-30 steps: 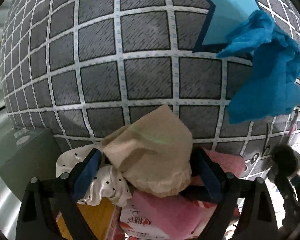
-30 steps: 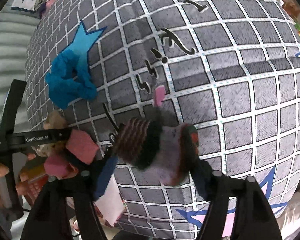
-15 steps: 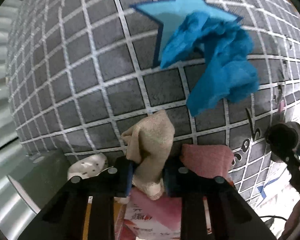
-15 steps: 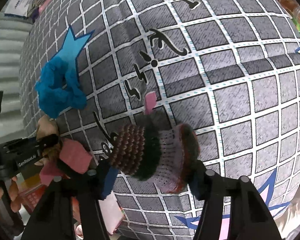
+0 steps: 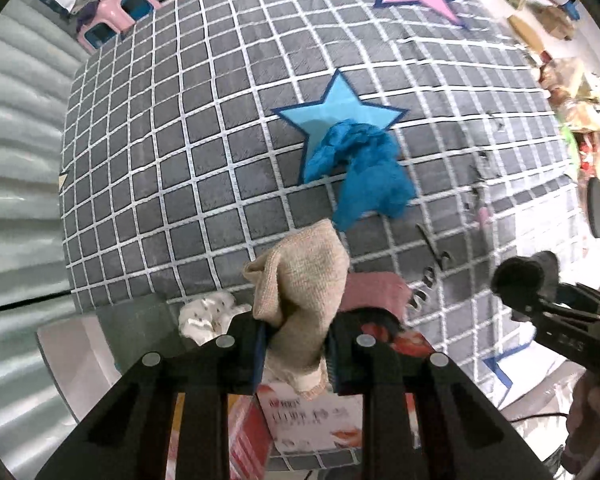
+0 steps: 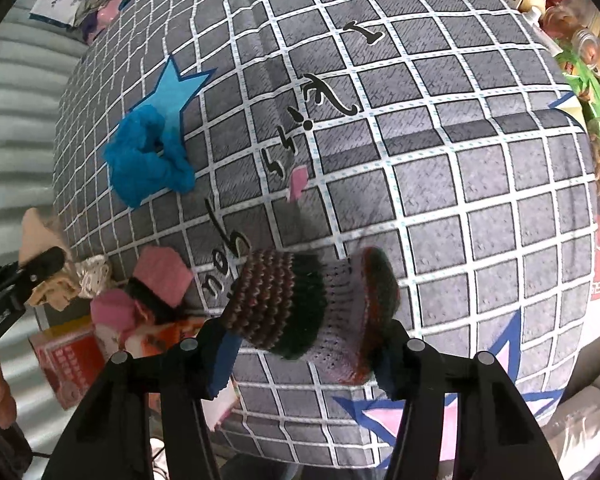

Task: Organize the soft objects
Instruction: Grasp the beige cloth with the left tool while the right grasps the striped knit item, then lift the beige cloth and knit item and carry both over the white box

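Between the clenched left hand-held gripper (image 5: 296, 354) hangs a crumpled beige knit sock (image 5: 300, 292); right hand-held gripper (image 6: 304, 344) grasps a striped sock (image 6: 300, 300).

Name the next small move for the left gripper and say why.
Probably carry the beige sock out over the grey checked mat and set it near the blue cloth. The left gripper is shut on it, the sock hangs clear above the box pile, and bare mat lies ahead.

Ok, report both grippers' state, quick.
Left gripper: shut on the beige sock.
Right gripper: shut on the striped knit sock.
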`<state>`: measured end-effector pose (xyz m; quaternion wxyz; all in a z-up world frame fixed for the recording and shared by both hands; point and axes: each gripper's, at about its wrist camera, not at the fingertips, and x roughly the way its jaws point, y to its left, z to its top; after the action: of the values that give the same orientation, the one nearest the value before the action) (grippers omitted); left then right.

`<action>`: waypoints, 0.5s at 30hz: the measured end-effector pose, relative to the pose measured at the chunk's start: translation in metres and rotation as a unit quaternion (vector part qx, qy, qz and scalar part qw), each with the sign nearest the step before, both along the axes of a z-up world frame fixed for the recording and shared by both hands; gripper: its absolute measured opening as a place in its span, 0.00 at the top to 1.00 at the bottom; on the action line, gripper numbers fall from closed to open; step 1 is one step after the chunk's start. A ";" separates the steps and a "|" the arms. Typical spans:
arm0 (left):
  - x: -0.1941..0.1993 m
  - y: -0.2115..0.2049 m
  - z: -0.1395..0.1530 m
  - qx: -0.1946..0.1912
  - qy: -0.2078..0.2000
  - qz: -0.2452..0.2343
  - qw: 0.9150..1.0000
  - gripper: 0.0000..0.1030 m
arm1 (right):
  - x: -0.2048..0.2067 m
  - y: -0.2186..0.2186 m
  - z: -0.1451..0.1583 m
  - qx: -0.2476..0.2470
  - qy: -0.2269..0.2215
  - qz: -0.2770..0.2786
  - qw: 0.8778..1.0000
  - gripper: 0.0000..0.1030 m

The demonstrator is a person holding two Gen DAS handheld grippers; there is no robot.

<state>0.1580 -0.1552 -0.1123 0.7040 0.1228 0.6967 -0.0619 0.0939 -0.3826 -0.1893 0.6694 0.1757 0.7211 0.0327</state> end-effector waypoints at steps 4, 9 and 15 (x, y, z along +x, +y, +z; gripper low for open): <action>-0.037 0.012 0.011 -0.024 -0.008 -0.027 0.999 0.74 | -0.014 0.009 0.002 0.000 0.001 0.002 1.000 0.44; -0.080 0.008 0.014 -0.045 -0.006 -0.061 0.997 0.74 | -0.034 0.022 0.010 -0.011 -0.002 0.005 1.000 0.44; -0.131 0.003 0.025 -0.055 -0.009 -0.113 0.992 0.74 | -0.068 0.043 0.026 -0.016 -0.006 0.010 1.000 0.44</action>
<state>0.0267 -0.1521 -0.0872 0.7042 0.1622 0.6680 -0.1778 0.0257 -0.3395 -0.1637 0.6759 0.1576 0.7194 0.0285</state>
